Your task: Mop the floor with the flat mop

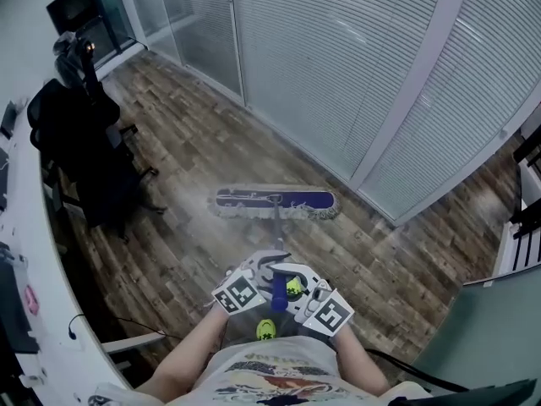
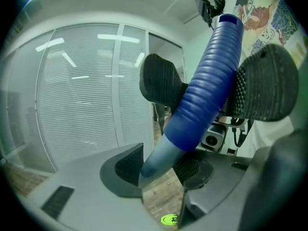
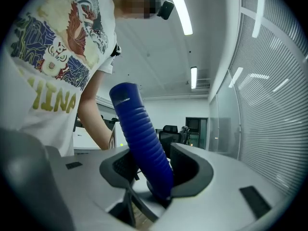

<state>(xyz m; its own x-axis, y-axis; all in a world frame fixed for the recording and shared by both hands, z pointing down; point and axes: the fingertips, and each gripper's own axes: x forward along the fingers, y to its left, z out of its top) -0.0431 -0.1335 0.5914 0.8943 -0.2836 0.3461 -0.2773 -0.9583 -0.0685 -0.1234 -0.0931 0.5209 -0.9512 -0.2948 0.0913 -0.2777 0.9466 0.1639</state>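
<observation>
The flat mop's head [image 1: 275, 201], blue with a grey fringe, lies flat on the wooden floor [image 1: 194, 150] a little ahead of me. Its thin pole [image 1: 277, 227] runs back to a blue ribbed grip [image 1: 279, 293] in front of my body. My left gripper [image 1: 264, 271] is shut on the handle, which crosses between its jaws in the left gripper view [image 2: 156, 170]. My right gripper [image 1: 296, 288] is shut on the blue grip [image 3: 144, 148] close beside it, its jaws [image 3: 151, 174] pinching the grip from both sides. The right gripper's black pads [image 2: 161, 83] show clamped on the grip [image 2: 207, 85].
A glass wall with white blinds [image 1: 338, 74] runs just beyond the mop head. Black office chairs [image 1: 80, 150] stand at the left, beside a long white desk [image 1: 34, 311]. A white unit [image 1: 517, 248] stands at the right, with a teal panel [image 1: 490, 328] below it.
</observation>
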